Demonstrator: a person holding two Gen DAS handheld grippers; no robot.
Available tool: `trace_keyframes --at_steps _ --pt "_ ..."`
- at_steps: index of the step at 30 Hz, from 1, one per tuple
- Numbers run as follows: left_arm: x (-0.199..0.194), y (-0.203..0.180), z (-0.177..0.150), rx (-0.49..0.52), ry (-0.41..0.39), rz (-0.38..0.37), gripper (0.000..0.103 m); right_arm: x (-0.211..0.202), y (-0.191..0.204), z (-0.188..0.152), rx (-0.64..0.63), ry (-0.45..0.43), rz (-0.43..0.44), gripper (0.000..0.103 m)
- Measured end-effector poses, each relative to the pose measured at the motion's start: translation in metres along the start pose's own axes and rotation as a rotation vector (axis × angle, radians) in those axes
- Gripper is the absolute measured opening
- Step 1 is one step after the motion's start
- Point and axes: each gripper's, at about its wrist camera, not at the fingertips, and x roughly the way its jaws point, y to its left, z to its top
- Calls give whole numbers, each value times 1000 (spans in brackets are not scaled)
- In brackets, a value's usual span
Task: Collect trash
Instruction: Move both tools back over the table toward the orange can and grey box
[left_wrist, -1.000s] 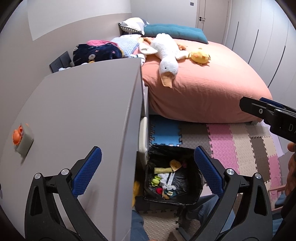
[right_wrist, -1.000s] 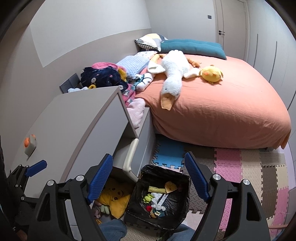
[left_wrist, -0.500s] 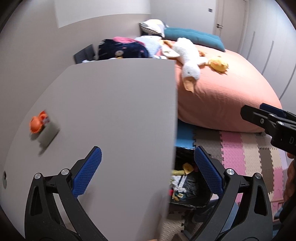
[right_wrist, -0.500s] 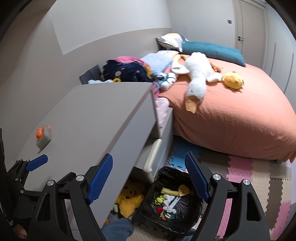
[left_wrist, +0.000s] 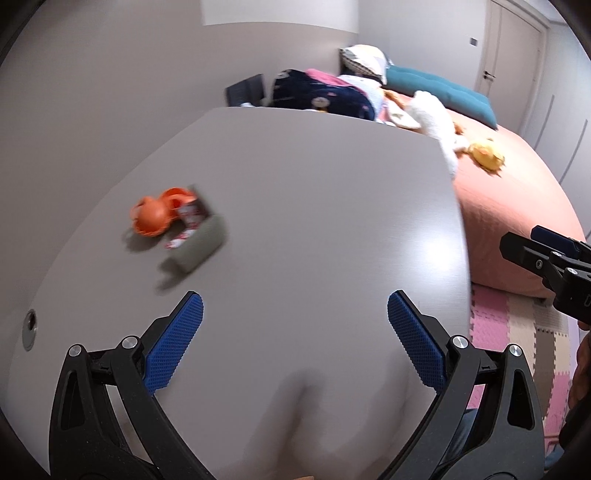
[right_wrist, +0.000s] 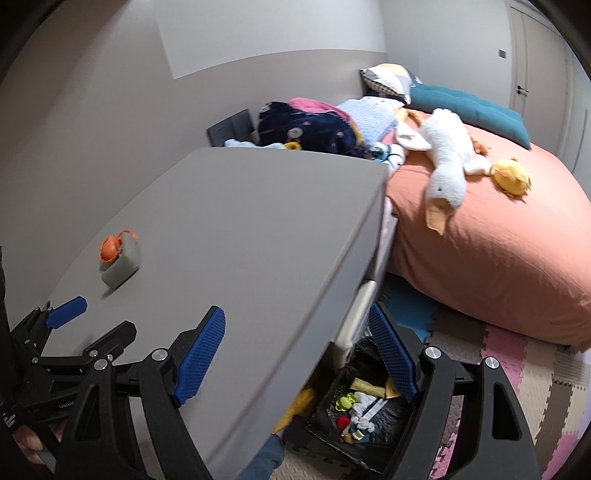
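Observation:
On the grey dresser top (left_wrist: 314, 206) lies a small heap: an orange plastic piece (left_wrist: 153, 214), a red-and-white wrapper (left_wrist: 188, 218) and a grey-green block (left_wrist: 199, 245). My left gripper (left_wrist: 295, 314) hovers open above the top, with the heap ahead to its left and nothing between its fingers. In the right wrist view the orange piece (right_wrist: 110, 247) and the block (right_wrist: 122, 264) sit far left. My right gripper (right_wrist: 297, 325) is open and empty over the dresser's front edge. Below it, a bin lined with a black bag (right_wrist: 327, 402) holds several bits of trash.
A bed with an orange cover (right_wrist: 498, 240) fills the right side, with a white plush goose (right_wrist: 447, 158) and a yellow plush (right_wrist: 511, 177) on it. Clothes (right_wrist: 306, 125) are piled behind the dresser. Foam mats (right_wrist: 535, 373) cover the floor. A drawer (right_wrist: 360, 306) stands ajar.
Both views have swung left over the dresser top. The orange heap is now closer and nearer the middle in the left wrist view, and the bin has left that view. Both grippers stay open.

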Motion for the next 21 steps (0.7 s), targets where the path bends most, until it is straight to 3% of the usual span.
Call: trace_keyframes --at_steps 21 --pt "9 126 -4 -159 10 121 97 59 120 21 -143 60 138 80"
